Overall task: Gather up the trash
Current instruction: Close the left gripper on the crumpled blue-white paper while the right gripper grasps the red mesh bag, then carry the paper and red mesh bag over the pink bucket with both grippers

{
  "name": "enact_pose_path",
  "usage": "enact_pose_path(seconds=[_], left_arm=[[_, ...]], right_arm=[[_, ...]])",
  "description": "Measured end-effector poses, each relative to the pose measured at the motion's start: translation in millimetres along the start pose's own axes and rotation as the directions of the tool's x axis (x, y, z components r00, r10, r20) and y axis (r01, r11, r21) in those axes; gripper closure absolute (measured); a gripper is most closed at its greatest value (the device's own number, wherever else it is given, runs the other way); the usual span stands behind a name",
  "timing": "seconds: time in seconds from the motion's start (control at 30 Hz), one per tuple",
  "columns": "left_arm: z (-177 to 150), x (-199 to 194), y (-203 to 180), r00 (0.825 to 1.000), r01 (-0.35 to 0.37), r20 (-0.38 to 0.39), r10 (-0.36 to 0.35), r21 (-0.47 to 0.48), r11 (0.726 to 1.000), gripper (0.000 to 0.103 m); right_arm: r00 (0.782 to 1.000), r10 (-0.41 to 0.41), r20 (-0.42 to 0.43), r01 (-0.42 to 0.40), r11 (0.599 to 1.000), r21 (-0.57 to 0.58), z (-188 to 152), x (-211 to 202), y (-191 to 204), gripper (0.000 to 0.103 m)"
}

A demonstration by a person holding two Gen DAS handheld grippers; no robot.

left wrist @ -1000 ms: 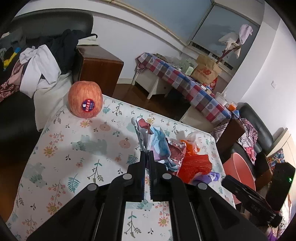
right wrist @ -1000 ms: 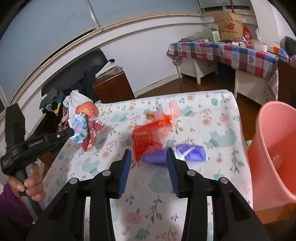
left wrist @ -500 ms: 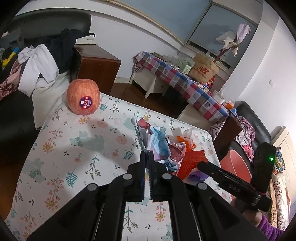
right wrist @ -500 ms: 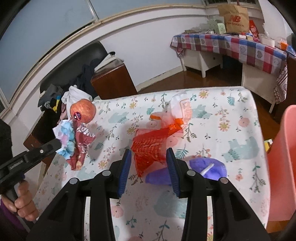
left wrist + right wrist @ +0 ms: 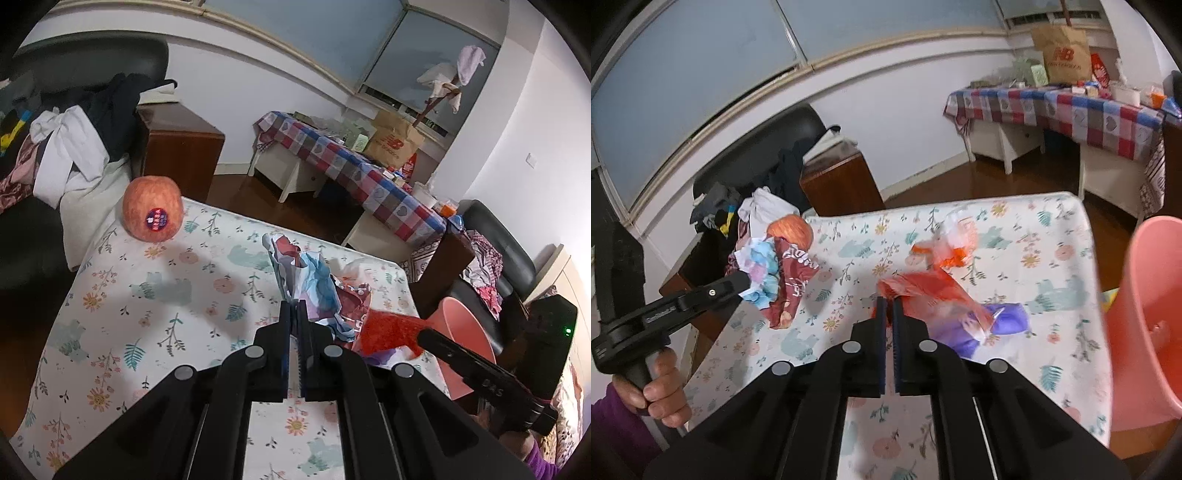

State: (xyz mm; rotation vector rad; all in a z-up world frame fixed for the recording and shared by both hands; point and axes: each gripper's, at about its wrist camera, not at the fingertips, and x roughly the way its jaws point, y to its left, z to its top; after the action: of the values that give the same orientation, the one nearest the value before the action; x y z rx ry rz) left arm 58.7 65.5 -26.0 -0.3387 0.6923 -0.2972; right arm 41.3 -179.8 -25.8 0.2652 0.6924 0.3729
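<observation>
Floral-printed cloth covers the low table (image 5: 147,295), which sits in a cluttered room with a dark sofa piled with clothes (image 5: 66,147) at the far left and a long bench under a checked cloth (image 5: 354,173) against the far wall. An apple (image 5: 152,213) with a dark sticker stands at the table's far left corner, well apart from the trash. The left gripper (image 5: 297,308) has its jaws pressed together on a crumpled wad of paper (image 5: 314,284), blue, white and dark red, and holds it lifted clear of the tabletop (the right wrist view shows the wad (image 5: 775,273) hanging in the air at the tip of that gripper). The right gripper (image 5: 889,306) is likewise clamped narrow, pinching the near edge of a red plastic wrapper (image 5: 931,291), which is blurred. Just beside the wrapper on its right lies a purple bag (image 5: 1001,321), resting on the cloth. Farther off, a clear-and-orange wrapper (image 5: 955,240) lies on the table toward its far edge. A pink bin (image 5: 1148,332) stands just past the right edge of the table, its mouth tilted toward the camera.
</observation>
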Motion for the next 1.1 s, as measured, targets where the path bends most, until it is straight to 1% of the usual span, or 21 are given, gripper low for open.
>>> enact_pose_path(seconds=[0.27,0.47,0.77,1.1], left_arm=[[-4.7,-11.5,-32.8,0.999,0.043,0.008,-0.043,0.044,0.998,0.100],[-7.8,-10.3,-63.8,0.997,0.077,-0.003,-0.077,0.084,0.993,0.100],[-9.9,4.8,-116.7,0.991,0.135,-0.041,-0.130,0.166,0.977,0.100],[-19.1,33.9,-177.6,0.978,0.203,-0.103,-0.182,0.257,0.945,0.100]], right_arm=[[0.995,-0.050,0.081,0.048,0.999,0.023,-5.2,-47.3,-13.0,0.100],[0.986,-0.089,0.144,0.080,0.995,0.067,-9.1,-77.3,-33.4,0.100],[0.957,-0.181,0.227,0.146,0.976,0.163,-12.1,-116.8,-79.6,0.100],[0.923,-0.275,0.270,0.200,0.940,0.276,-24.7,-151.3,-130.4,0.100]])
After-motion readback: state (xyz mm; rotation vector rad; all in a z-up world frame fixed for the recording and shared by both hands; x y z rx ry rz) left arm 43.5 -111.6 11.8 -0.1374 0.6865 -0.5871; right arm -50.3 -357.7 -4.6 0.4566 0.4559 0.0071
